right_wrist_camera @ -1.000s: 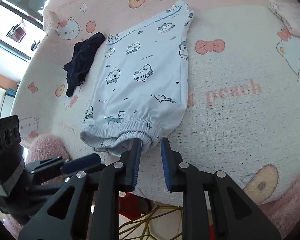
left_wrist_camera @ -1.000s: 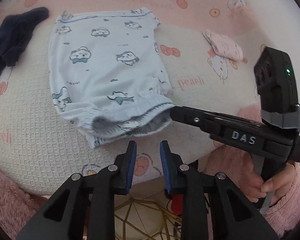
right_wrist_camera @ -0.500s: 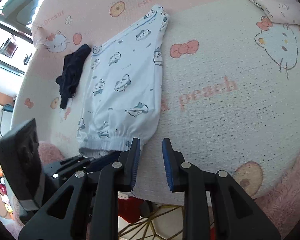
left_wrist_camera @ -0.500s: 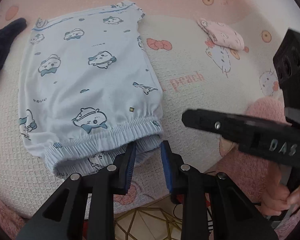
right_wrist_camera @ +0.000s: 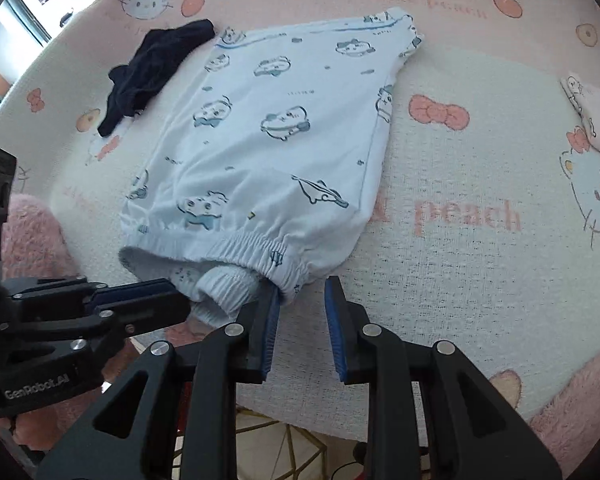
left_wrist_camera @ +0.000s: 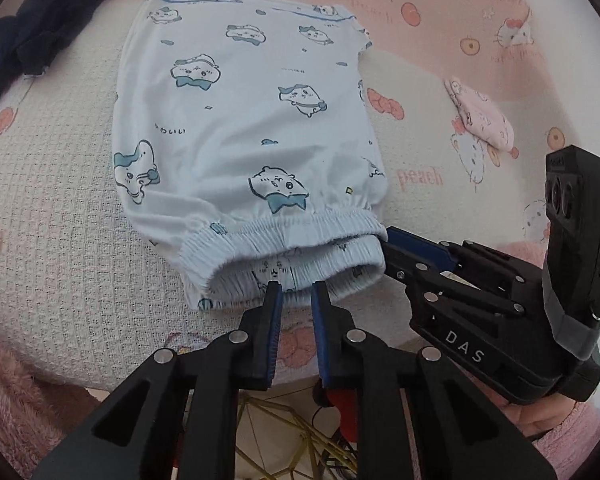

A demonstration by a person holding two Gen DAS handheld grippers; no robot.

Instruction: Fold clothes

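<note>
Light blue shorts (left_wrist_camera: 240,120) with cartoon prints lie flat on the cloth-covered table, elastic waistband (left_wrist_camera: 284,240) toward me. My left gripper (left_wrist_camera: 294,296) is open, its tips at the middle of the waistband's lower layer, with nothing clamped. In the right wrist view the shorts (right_wrist_camera: 280,128) fill the centre. My right gripper (right_wrist_camera: 302,292) is open there, its left finger touching the waistband's right corner. The right gripper (left_wrist_camera: 392,240) also shows from the left wrist, at that same corner. The left gripper (right_wrist_camera: 176,292) reaches in under the waistband's left part.
A dark navy garment (left_wrist_camera: 40,28) lies at the far left, and a folded pink garment (left_wrist_camera: 484,120) at the right. The cream and pink cartoon cloth (right_wrist_camera: 480,240) ends just before my fingers. A gold wire frame (left_wrist_camera: 292,440) is below. A hand (left_wrist_camera: 540,424) in a pink sleeve holds the right gripper.
Both grippers have come forward from short of the table edge to the waistband. The left one has shifted toward the waistband's middle; the right one now touches its right corner.
</note>
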